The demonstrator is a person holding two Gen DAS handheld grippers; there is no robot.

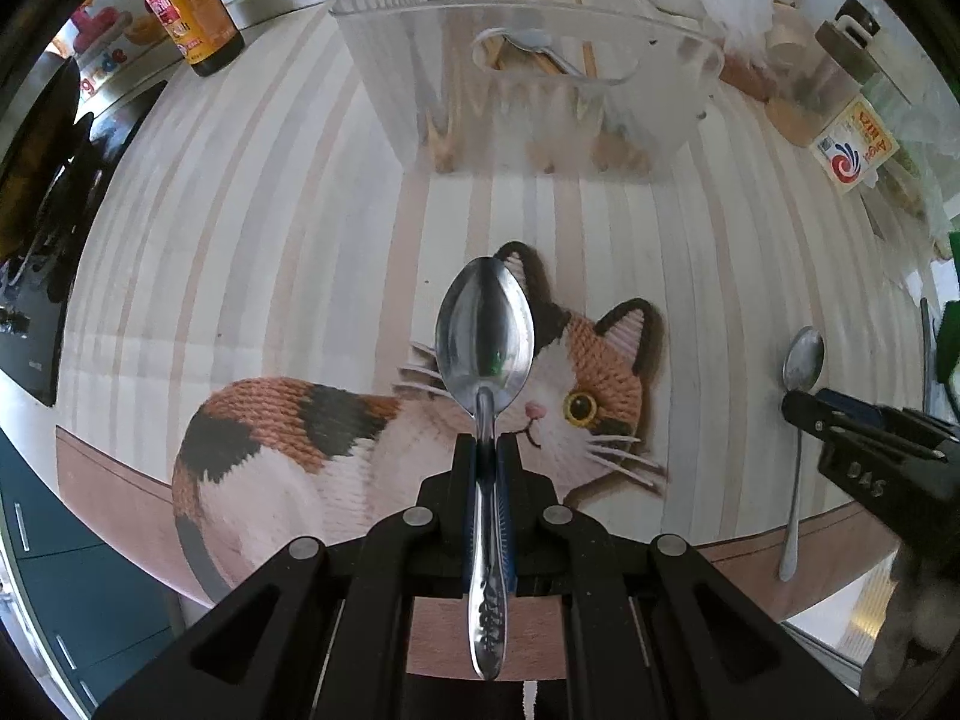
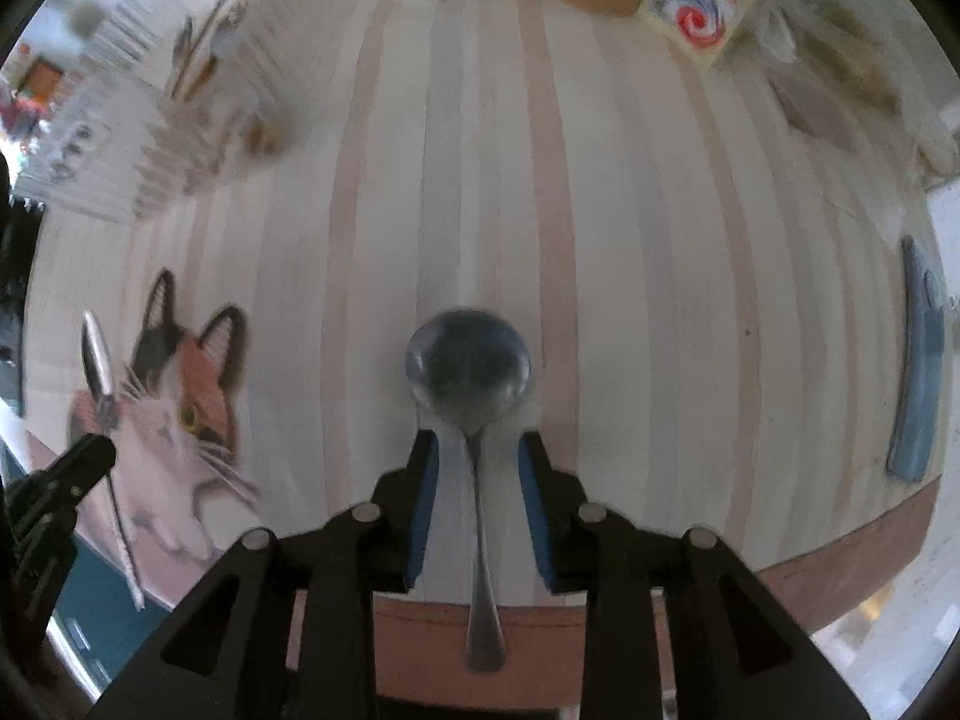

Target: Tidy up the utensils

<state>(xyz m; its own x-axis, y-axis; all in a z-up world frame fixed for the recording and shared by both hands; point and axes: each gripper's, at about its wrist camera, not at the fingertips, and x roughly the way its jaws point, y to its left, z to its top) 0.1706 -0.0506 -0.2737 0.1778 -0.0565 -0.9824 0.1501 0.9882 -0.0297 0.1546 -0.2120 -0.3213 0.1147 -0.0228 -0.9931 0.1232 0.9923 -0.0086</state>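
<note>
My left gripper (image 1: 486,450) is clamped tight on the neck of a shiny stainless-steel spoon with an embossed handle (image 1: 485,342), which I hold lifted above the calico-cat placemat (image 1: 288,438) on the pale striped wooden table (image 1: 240,210), its bowl pointing ahead toward the clear plastic utensil holder (image 1: 528,84) at the far side. That holder already has some things standing in it: what look like wooden chopsticks and at least one metal spoon, though the frosted wall blurs them. My right gripper (image 2: 480,498) has its blue-padded jaws spread wide, one on either side of the thin stem of a second, duller round-bowled steel spoon (image 2: 469,366) that lies flat on the table with its handle reaching out over the near edge; the pads are not yet touching it. So I judge the job partly done: some utensils are stored, one spoon is in hand and still has to travel to the holder, and the other spoon has yet to be gripped, lifted and carried over. The right wrist view is smeared, so finer detail there is uncertain.
</note>
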